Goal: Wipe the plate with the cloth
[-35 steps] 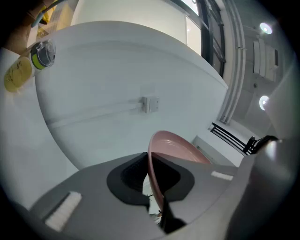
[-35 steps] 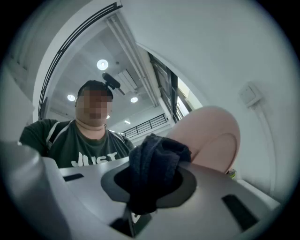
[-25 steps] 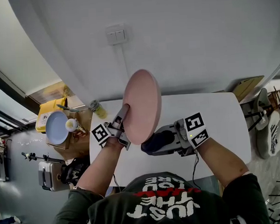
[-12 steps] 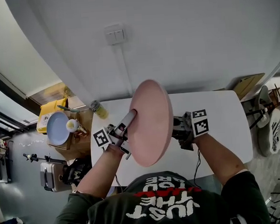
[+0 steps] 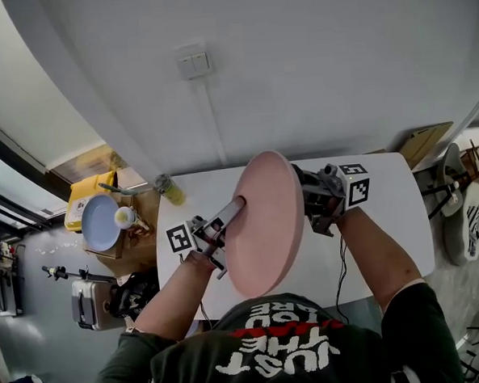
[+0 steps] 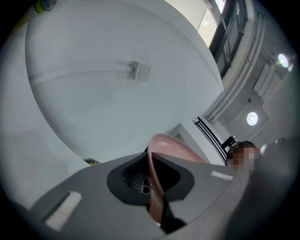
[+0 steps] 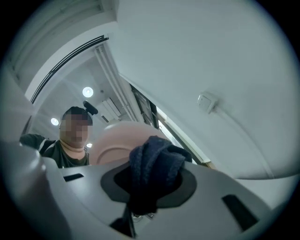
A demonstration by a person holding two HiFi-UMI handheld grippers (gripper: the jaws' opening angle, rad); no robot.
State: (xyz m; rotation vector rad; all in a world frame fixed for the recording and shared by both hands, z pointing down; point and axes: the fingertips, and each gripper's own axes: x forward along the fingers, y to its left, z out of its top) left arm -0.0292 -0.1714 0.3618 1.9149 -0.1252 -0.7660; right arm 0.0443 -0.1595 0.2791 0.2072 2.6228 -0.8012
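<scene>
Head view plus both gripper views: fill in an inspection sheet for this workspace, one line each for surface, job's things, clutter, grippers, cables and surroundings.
Surface: white table set against a white wall.
Job's things: pink plate held on edge above the table; dark blue cloth bunched up, contact with the plate cannot be told.
Clutter: yellow-green bottle at the table's far left corner; blue plate left of the table.
Grippers: left gripper shut on the plate's rim; right gripper shut on the cloth.
Cables: black cable hanging from the right gripper.
Surroundings: wall switch; chairs at right.
</scene>
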